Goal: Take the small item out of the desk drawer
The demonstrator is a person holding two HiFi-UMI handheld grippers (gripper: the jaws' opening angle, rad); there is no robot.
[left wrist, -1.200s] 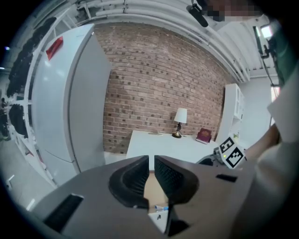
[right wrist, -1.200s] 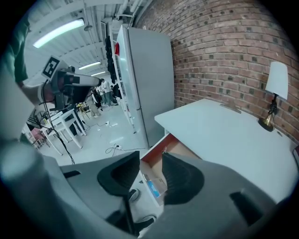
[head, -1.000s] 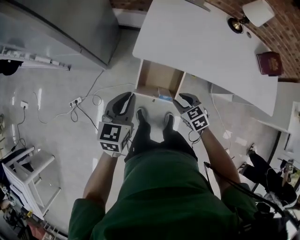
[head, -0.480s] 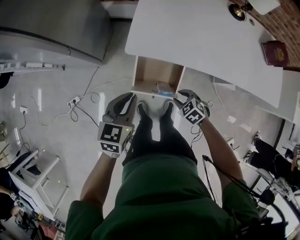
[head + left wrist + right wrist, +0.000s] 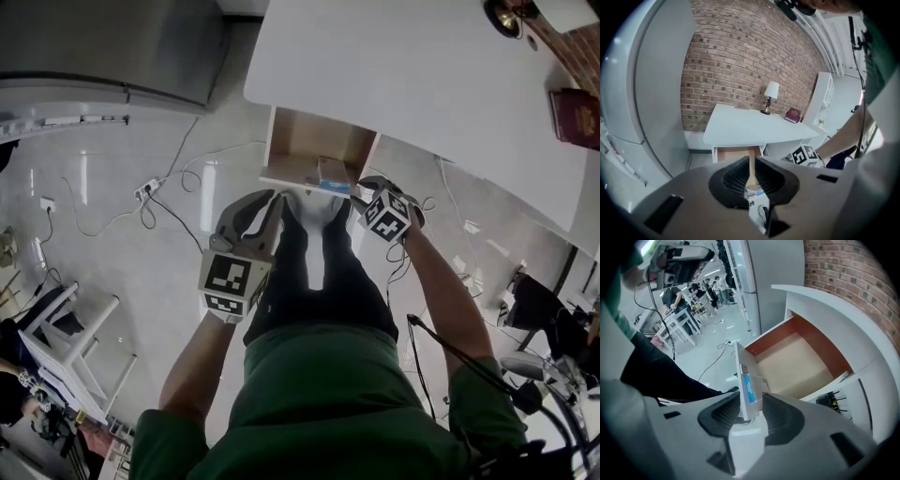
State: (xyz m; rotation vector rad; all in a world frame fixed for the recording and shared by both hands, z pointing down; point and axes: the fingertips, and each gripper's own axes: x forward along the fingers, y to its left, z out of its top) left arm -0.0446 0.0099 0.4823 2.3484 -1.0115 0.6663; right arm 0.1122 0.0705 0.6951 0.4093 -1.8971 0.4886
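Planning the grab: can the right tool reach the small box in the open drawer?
Probably yes: the drawer stands open, nothing covers the box at its front, and the right tool hangs close by, jaws apart.

What stays out of my sight

In the head view the right gripper (image 5: pixel 364 190) covers its own jaws with its marker cube, and the drawer (image 5: pixel 309 141) runs back under the desk top (image 5: pixel 403 75); the print on the small item (image 5: pixel 330 172) is too small for me to read, the frame edges cut off the red book (image 5: pixel 577 117) and the lamp (image 5: pixel 509 16), and in the right gripper view I can't tell whether the pads (image 5: pixel 778 422) touch the small item
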